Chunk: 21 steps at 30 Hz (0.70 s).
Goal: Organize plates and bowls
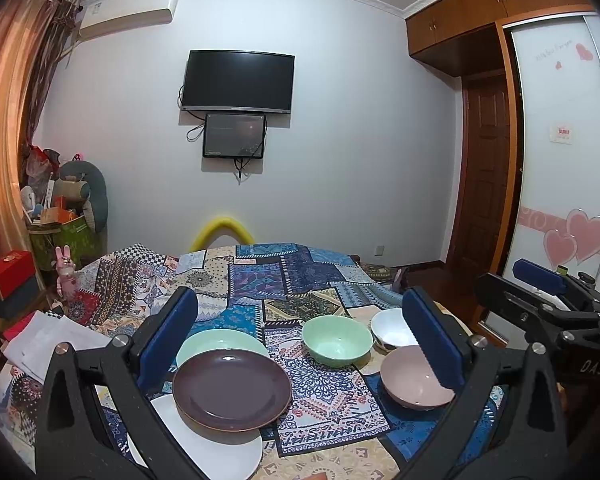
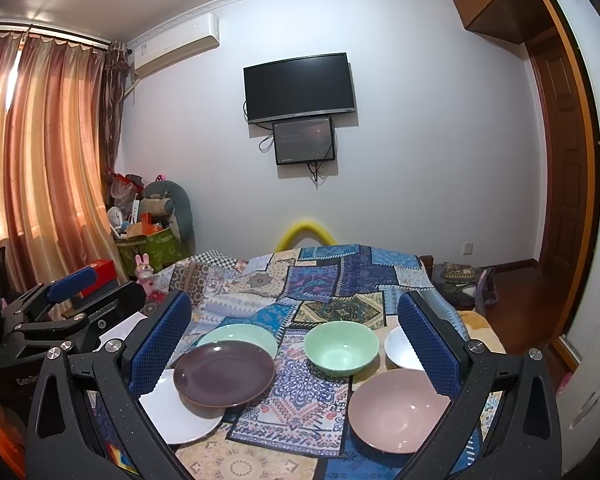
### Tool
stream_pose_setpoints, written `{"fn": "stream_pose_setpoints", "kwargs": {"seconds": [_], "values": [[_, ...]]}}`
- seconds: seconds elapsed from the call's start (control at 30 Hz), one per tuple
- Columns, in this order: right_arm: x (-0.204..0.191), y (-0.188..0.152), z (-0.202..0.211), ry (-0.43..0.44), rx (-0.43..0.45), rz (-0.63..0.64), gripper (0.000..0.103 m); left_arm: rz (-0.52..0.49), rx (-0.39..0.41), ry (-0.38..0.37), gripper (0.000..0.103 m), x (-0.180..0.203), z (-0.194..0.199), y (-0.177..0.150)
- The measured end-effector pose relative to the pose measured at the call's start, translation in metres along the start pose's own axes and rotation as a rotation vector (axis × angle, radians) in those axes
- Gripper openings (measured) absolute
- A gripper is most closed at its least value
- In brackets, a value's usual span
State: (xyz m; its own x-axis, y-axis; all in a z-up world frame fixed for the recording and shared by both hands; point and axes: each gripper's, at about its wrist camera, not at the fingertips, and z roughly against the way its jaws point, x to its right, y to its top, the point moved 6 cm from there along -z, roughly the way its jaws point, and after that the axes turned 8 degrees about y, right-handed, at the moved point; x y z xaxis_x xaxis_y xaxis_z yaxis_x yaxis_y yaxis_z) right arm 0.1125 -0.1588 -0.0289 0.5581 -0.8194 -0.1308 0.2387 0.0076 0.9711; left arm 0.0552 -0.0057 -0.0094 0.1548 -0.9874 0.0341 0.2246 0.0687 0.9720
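Observation:
On the patchwork-covered table (image 1: 324, 404) a brown plate (image 1: 232, 390) overlaps a white plate (image 1: 204, 448) in front and a green plate (image 1: 220, 342) behind. To the right stand a green bowl (image 1: 336, 340), a white bowl (image 1: 392, 328) and a pink bowl (image 1: 412, 380). My left gripper (image 1: 300, 344) is open and empty, above the table's near side. My right gripper (image 2: 296, 352) is open and empty too, over the same spread: brown plate (image 2: 224, 372), white plate (image 2: 180, 416), green plate (image 2: 244, 338), green bowl (image 2: 340, 346), white bowl (image 2: 404, 348), pink bowl (image 2: 396, 410).
White papers (image 1: 48, 340) lie at the table's left edge. A pink rabbit toy (image 1: 66, 268) and a cluttered green box (image 1: 68, 232) stand at the left. A wardrobe with a sliding door (image 1: 564, 160) is on the right, curtains (image 2: 48, 152) on the left.

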Motion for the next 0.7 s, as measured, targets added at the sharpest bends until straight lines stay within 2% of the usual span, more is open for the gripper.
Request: {"fn": "stream_pose_setpoints", "kwargs": {"seconds": [0.7], "values": [[-0.0013,-0.0015,-0.0009,-0.001,0.002,0.001,0.103,0.004,-0.010,-0.004,0.103,-0.0006,-0.0032,-0.0014]]}}
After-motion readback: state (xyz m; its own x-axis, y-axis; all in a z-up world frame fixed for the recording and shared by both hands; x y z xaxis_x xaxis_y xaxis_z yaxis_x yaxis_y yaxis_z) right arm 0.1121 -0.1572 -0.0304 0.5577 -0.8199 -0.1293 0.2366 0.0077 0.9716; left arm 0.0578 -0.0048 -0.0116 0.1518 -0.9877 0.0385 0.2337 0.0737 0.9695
